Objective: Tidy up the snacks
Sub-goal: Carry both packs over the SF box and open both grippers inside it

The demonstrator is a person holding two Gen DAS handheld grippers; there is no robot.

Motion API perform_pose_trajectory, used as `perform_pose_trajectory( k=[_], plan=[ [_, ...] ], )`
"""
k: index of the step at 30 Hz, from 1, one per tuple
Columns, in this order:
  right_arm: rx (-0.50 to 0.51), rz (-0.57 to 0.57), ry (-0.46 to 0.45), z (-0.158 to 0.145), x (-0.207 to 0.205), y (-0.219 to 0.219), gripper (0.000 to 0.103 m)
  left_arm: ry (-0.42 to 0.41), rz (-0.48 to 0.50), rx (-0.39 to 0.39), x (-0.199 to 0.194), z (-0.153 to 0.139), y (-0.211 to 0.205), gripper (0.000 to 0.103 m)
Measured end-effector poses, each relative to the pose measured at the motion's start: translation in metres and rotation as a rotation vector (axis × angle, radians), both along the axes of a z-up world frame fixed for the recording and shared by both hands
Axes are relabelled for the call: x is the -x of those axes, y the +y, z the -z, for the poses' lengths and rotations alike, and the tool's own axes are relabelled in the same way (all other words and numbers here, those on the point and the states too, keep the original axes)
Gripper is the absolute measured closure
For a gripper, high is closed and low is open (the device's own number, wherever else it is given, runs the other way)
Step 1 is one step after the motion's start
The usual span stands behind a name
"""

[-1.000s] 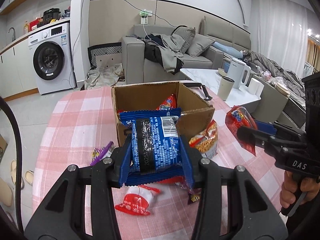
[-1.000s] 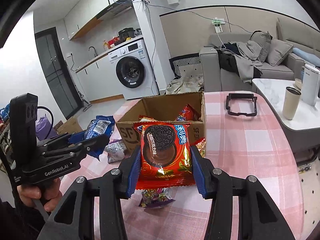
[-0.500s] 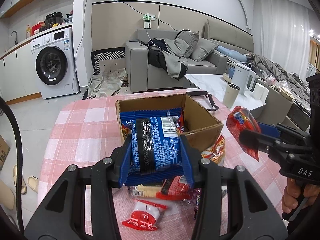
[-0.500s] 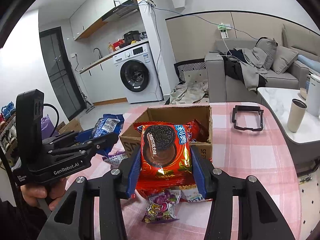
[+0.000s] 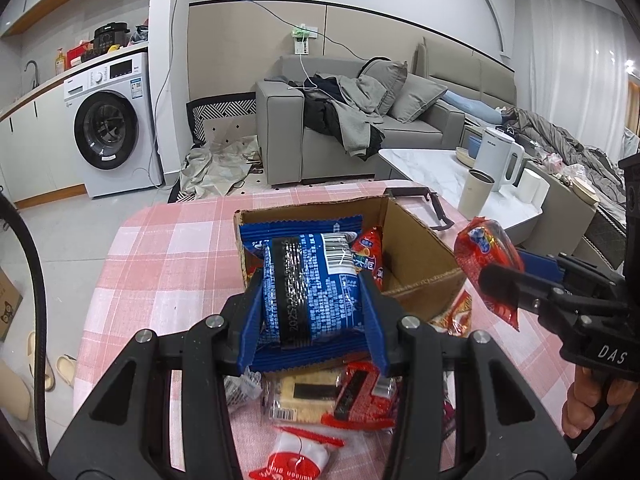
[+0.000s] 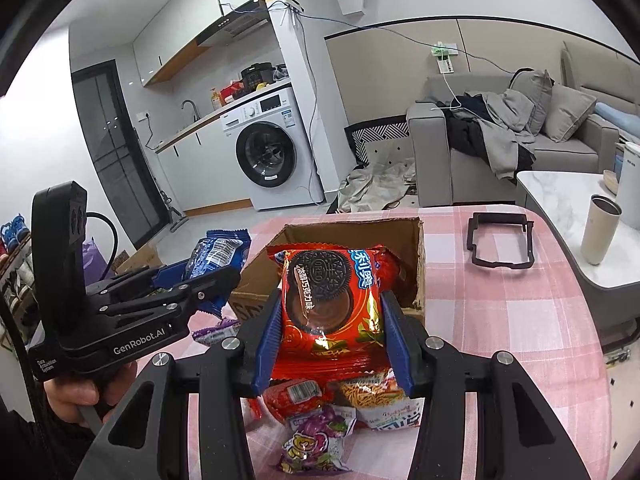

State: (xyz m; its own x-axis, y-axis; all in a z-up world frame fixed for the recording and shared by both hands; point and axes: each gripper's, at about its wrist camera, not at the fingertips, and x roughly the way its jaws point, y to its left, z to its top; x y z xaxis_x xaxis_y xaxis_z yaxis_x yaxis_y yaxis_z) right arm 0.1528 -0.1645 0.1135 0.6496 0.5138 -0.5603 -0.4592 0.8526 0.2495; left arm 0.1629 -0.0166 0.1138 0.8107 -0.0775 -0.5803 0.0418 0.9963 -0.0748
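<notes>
While your left gripper (image 5: 312, 312) clamps a glossy blue pack (image 5: 310, 280), your right gripper (image 6: 330, 340) clamps a red pack (image 6: 330, 304), both raised before the box (image 6: 418, 268).

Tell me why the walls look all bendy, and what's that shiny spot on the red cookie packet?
Both wrist views use fisheye lenses, so straight walls curve toward the dark corners. In the right wrist view, room light glares off the glossy red cookie packet; in the left wrist view, the crinkly blue snack packet glints similarly.
</notes>
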Motion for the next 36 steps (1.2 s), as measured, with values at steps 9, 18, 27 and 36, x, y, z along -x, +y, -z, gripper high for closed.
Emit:
perform_pose_trajectory(
  k=[9,18,27,36],
  plan=[
    [-0.012,0.013,0.01,0.004,-0.026,0.004,0.055,0.014,-0.006,-0.007,-0.035,0.013,-0.001,0.062],
    [-0.023,0.012,0.03,0.013,-0.052,0.01,0.055,0.024,-0.019,-0.01,-0.061,0.025,-0.002,0.062],
    [-0.032,0.033,0.066,0.028,-0.078,0.013,0.055,0.052,-0.017,-0.006,-0.09,0.041,-0.001,0.062],
    [-0.04,0.031,0.102,0.044,-0.096,0.016,0.055,0.087,-0.024,-0.015,-0.108,0.058,0.0,0.062]
  ],
)
